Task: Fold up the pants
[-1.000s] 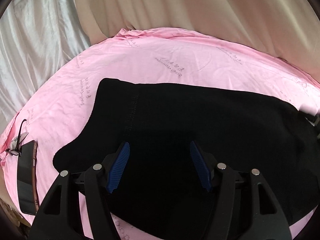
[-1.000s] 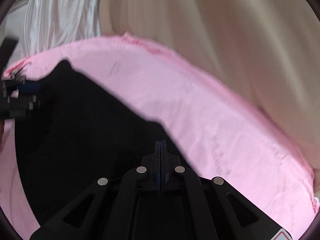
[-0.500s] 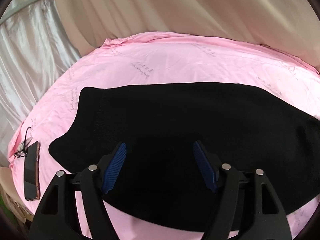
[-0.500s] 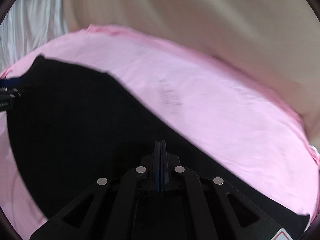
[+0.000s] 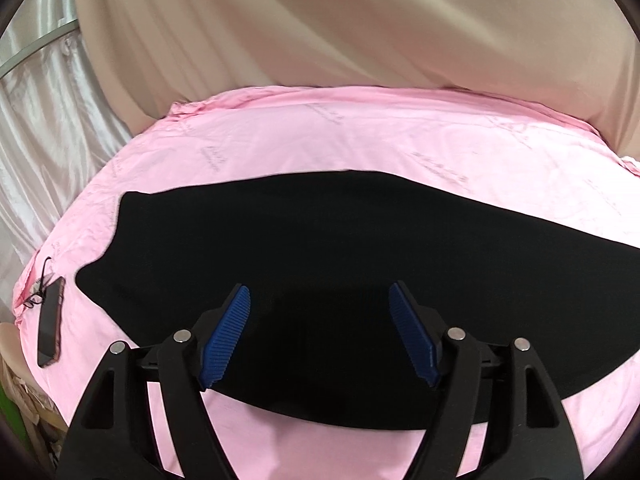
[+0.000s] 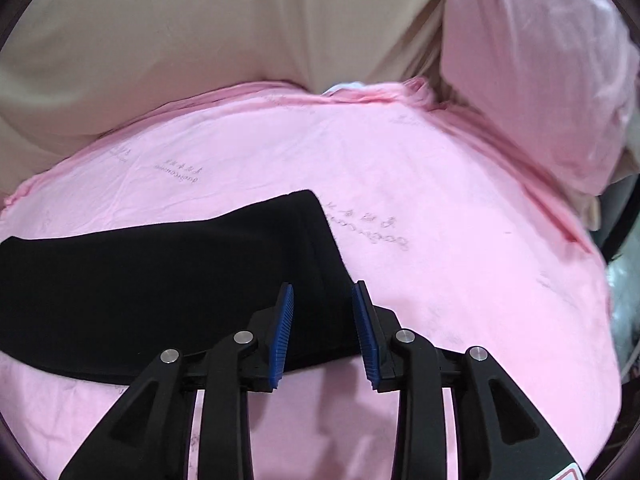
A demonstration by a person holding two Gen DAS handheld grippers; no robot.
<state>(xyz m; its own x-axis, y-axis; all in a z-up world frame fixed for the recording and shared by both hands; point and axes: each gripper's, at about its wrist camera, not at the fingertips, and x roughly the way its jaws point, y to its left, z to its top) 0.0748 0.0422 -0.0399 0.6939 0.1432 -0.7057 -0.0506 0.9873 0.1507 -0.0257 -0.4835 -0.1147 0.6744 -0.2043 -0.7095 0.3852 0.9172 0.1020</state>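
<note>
Both hand-held grippers, left (image 5: 320, 334) and right (image 6: 323, 330), gape empty; soft, limp pants (image 5: 340, 264) want pinching at the three o'clock hem.

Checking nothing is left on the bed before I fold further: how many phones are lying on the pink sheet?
1. A single phone lies at the left edge of the pink sheet, left of the black pants and apart from them. More could be hidden beneath the pants.

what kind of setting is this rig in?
Probably a bedroom: the black pants lie on a pink printed bedsheet, a pink pillow sits at one end, beige drapes hang behind, and a phone rests on the sheet.
</note>
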